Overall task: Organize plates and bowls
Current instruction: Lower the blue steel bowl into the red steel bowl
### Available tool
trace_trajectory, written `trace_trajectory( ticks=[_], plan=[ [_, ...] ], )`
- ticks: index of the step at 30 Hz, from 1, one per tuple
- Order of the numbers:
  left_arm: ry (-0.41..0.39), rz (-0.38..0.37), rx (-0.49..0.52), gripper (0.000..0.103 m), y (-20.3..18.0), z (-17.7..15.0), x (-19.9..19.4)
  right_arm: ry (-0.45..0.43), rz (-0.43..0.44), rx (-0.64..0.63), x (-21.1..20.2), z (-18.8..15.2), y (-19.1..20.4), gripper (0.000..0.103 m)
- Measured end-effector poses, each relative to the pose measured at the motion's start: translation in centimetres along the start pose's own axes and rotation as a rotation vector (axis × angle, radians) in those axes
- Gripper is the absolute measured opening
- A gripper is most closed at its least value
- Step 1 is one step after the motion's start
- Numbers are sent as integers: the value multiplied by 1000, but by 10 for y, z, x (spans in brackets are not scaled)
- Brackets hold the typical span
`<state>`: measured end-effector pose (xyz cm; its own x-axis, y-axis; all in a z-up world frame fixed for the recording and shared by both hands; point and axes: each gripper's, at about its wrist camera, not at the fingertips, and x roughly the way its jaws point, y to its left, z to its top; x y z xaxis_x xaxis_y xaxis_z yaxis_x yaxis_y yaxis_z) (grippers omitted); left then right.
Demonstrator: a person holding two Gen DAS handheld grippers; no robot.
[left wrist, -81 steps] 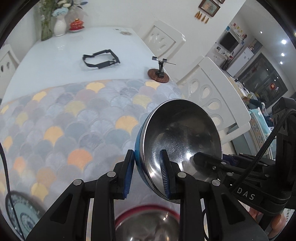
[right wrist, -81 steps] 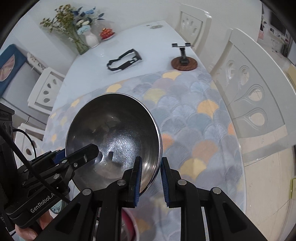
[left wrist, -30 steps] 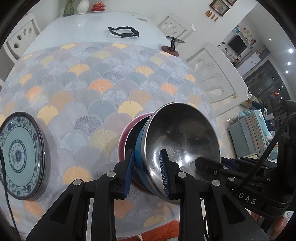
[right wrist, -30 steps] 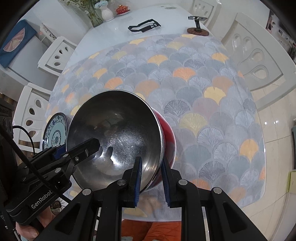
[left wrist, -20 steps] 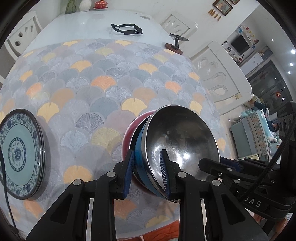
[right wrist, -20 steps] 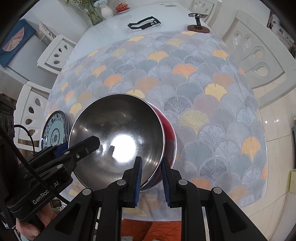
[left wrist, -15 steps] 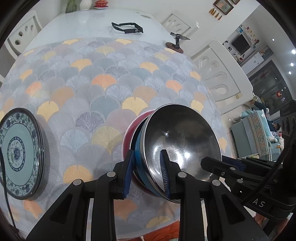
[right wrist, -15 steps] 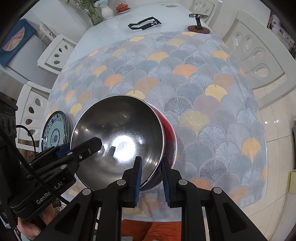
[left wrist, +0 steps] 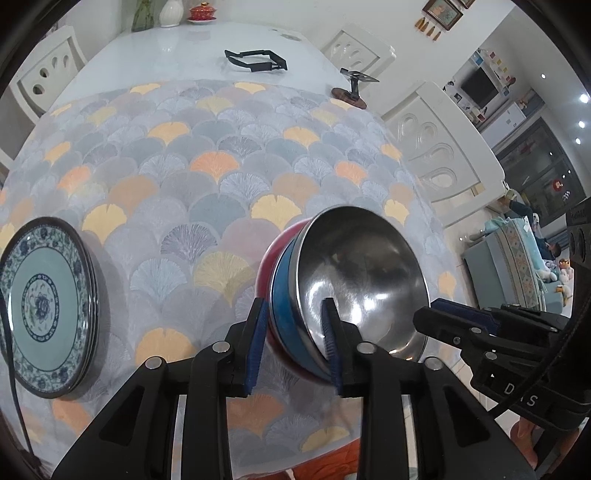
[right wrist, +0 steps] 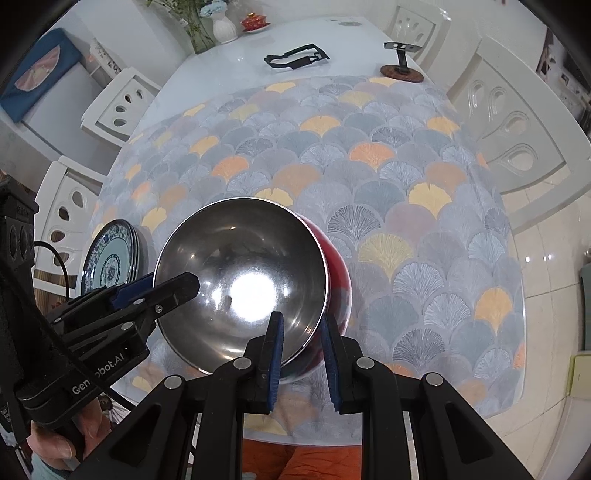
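A steel bowl with a blue outside (left wrist: 354, 273) (right wrist: 240, 280) sits nested in a red bowl (left wrist: 267, 266) (right wrist: 338, 273) near the table's front edge. My left gripper (left wrist: 293, 343) has its jaws apart astride the blue bowl's left rim, one finger inside, one outside. My right gripper (right wrist: 301, 350) stands the same way astride the right rim, jaws apart. A stack of blue-patterned plates (left wrist: 44, 306) (right wrist: 109, 260) lies to the left of the bowls.
The table carries a fan-patterned cloth (left wrist: 207, 158). At the far end lie a black frame (left wrist: 255, 61), a small stand on a wooden base (left wrist: 351, 98), a vase (right wrist: 223, 26) and a red lidded cup (right wrist: 253, 20). White chairs (left wrist: 439, 144) flank the table.
Both grippers lowered the blue steel bowl into the red bowl. Both pairs of jaws have since widened and loosened off the rim.
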<state>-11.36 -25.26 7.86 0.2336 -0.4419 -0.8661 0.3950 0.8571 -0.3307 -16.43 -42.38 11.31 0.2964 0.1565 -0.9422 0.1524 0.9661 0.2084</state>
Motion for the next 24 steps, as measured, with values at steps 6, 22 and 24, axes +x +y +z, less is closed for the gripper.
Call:
trace_trajectory(
  ticks=[6, 22, 24],
  plan=[
    [8, -8, -6, 28, 2, -3, 3, 11, -8, -10, 3, -4, 3, 20],
    [-22, -17, -10, 28, 7, -1, -10, 2, -8, 4, -2, -4, 3, 20],
    [-32, -17, -16, 28, 9, -1, -14, -6, -4, 7, -5, -2, 5, 20]
  ],
)
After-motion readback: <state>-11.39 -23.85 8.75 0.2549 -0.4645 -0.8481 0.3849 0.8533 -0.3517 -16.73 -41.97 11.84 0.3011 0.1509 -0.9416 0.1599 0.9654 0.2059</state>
